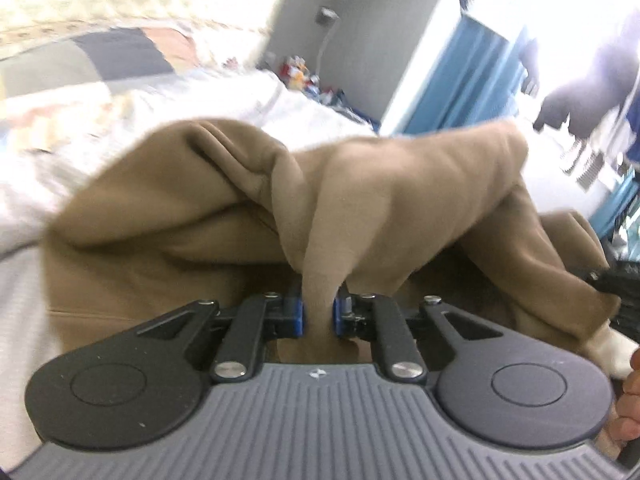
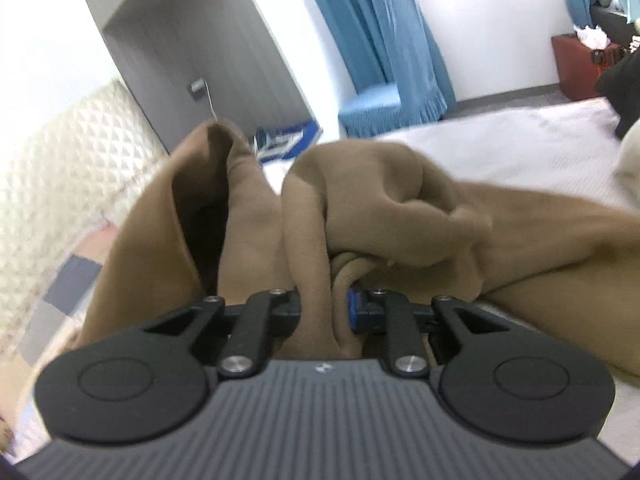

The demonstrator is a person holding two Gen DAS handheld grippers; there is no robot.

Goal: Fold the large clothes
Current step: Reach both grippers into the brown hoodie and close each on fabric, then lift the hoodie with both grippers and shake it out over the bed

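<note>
A large tan-brown sweatshirt [image 1: 360, 192] lies bunched on a white bed [image 1: 48, 200]. My left gripper [image 1: 319, 314] is shut on a pinched fold of its fabric, which rises in a ridge from between the blue pads. In the right wrist view the same brown garment [image 2: 380, 208] is heaped in front of the camera, and my right gripper [image 2: 326, 312] is shut on a thick bundle of its cloth. The left pad there is hidden by fabric. A white cuff or lining [image 1: 616, 350] shows at the garment's right end.
White bedding [image 2: 500, 148] spreads to the right. A quilted headboard [image 2: 60, 168] stands at the left, a grey wall panel [image 2: 200, 40] behind. Blue curtains and a blue-covered chair [image 2: 384, 92] stand past the bed. A hand [image 1: 630, 396] shows at the right edge.
</note>
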